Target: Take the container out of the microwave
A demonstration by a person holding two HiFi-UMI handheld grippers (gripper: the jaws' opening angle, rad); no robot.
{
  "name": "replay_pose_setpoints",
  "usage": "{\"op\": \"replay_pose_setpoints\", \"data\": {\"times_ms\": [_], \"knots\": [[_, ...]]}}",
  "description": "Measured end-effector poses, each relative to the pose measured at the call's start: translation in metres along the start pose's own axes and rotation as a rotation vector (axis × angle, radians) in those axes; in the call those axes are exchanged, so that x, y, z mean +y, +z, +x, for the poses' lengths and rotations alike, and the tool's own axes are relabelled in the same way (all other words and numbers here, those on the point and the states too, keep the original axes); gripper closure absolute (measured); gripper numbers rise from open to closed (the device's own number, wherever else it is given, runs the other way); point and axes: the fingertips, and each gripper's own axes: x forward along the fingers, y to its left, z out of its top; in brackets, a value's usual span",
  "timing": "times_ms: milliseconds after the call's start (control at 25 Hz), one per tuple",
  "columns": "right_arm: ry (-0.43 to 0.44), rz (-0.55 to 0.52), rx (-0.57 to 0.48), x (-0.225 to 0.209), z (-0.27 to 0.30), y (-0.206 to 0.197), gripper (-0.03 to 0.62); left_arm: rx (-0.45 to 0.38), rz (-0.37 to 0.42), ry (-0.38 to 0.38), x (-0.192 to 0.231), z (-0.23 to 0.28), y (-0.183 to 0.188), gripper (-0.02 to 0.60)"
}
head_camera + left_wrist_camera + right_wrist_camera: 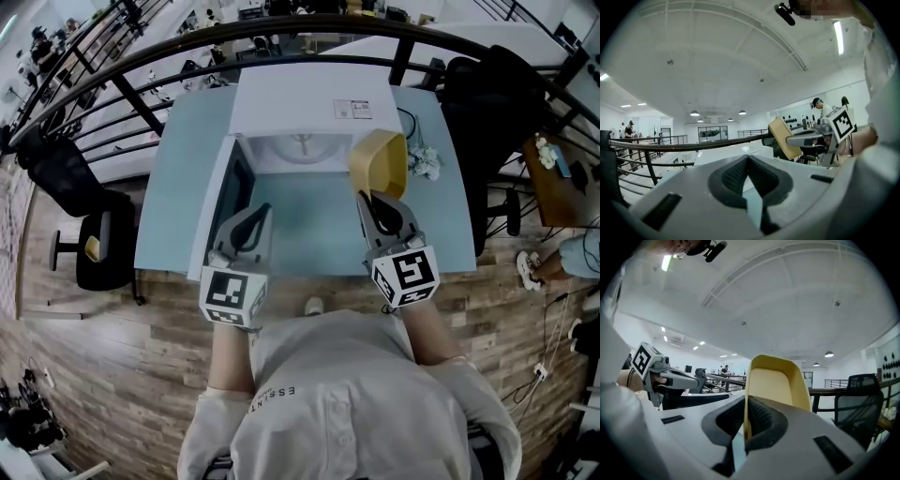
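Container (380,164) was held by one wall in the clamped right gripper (372,199), tipped on edge just ahead of it, microwave (309,103) beyond. Left gripper (262,210) was closed, empty. Pinch was judged thin: container best levelled, drawn back slowly

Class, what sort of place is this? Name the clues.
Probably an open-plan office or workshop on a raised floor: a black railing, an office chair, and a microwave on a table.

shirt (337,412): "ESS…", rest unclear | label (352,110) on microwave (291,98): too small to read
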Motion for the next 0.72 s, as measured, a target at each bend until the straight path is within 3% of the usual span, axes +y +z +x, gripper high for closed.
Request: {"op": "replay_pose_setpoints", "data": {"times_ms": [720], "knots": [[0.015, -0.049, -0.003, -0.008, 0.018, -0.004, 0.575, 0.0, 0.01, -0.004, 0.004, 0.024, 0.008, 0.588]]}}
